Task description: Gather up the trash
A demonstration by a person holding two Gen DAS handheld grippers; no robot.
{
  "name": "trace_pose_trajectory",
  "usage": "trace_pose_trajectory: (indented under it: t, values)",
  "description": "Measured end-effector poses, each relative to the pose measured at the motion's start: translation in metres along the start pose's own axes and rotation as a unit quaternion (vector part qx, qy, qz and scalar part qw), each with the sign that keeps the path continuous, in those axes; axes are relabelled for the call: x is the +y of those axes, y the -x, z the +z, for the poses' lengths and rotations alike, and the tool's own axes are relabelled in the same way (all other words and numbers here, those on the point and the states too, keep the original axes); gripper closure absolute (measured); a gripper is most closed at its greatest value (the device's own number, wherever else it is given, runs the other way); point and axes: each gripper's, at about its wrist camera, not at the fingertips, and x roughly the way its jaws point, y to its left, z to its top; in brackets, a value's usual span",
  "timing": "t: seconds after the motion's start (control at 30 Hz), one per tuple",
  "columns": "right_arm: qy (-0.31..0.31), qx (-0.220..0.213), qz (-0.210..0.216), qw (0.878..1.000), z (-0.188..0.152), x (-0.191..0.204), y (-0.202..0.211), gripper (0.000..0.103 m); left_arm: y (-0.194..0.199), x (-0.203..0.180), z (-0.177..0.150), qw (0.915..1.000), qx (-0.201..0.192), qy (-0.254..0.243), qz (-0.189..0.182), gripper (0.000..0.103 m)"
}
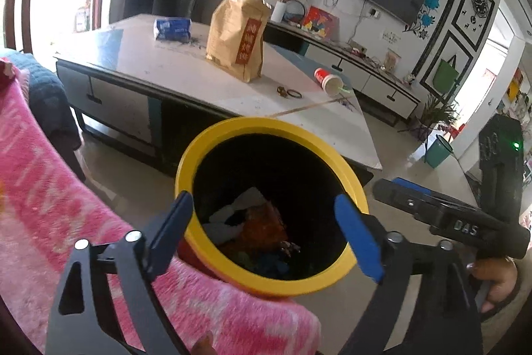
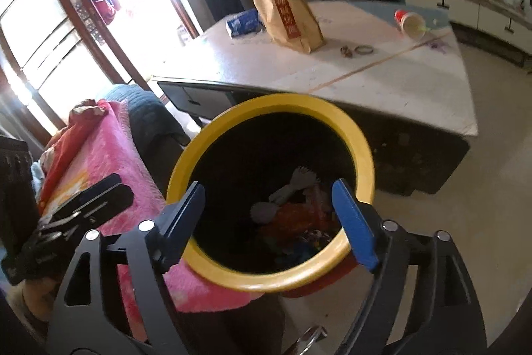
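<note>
A yellow-rimmed trash bin [image 1: 232,271] [image 2: 212,268] stands on the floor between the sofa and the coffee table, with paper and wrappers [image 1: 262,225] [image 2: 292,218] inside. My left gripper [image 1: 269,222] is open and empty above the bin's mouth. My right gripper [image 2: 269,212] is open and empty above it too. On the table lie a brown paper bag [image 1: 237,35] [image 2: 286,10], a tipped red paper cup [image 1: 327,80] [image 2: 410,20], a blue packet [image 1: 173,29] [image 2: 242,22], a thin stick [image 1: 306,108] [image 2: 379,64] and small rings [image 1: 289,92] [image 2: 357,50].
A pink blanket [image 1: 60,215] [image 2: 99,152] covers the sofa at the left, touching the bin. The white coffee table [image 1: 173,72] [image 2: 399,82] is just behind the bin. A TV cabinet [image 1: 372,69] stands along the far wall. A green bucket [image 1: 438,152] sits on the floor at the right.
</note>
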Motion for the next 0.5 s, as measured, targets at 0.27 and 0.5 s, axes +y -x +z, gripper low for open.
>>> trace_pose_trajectory:
  t: [0.27, 0.5]
  values:
    - [0.029, -0.089, -0.054, 0.994, -0.022, 0.034, 0.061, 0.011, 0.069, 0.009, -0.014, 0.9979, -0.055, 0.009, 0.033, 0.007]
    - [0.048, -0.128, -0.081, 0.987, -0.051, 0.068, 0.083, 0.011, 0.128, 0.015, -0.041, 0.9912, -0.099, 0.016, 0.086, 0.007]
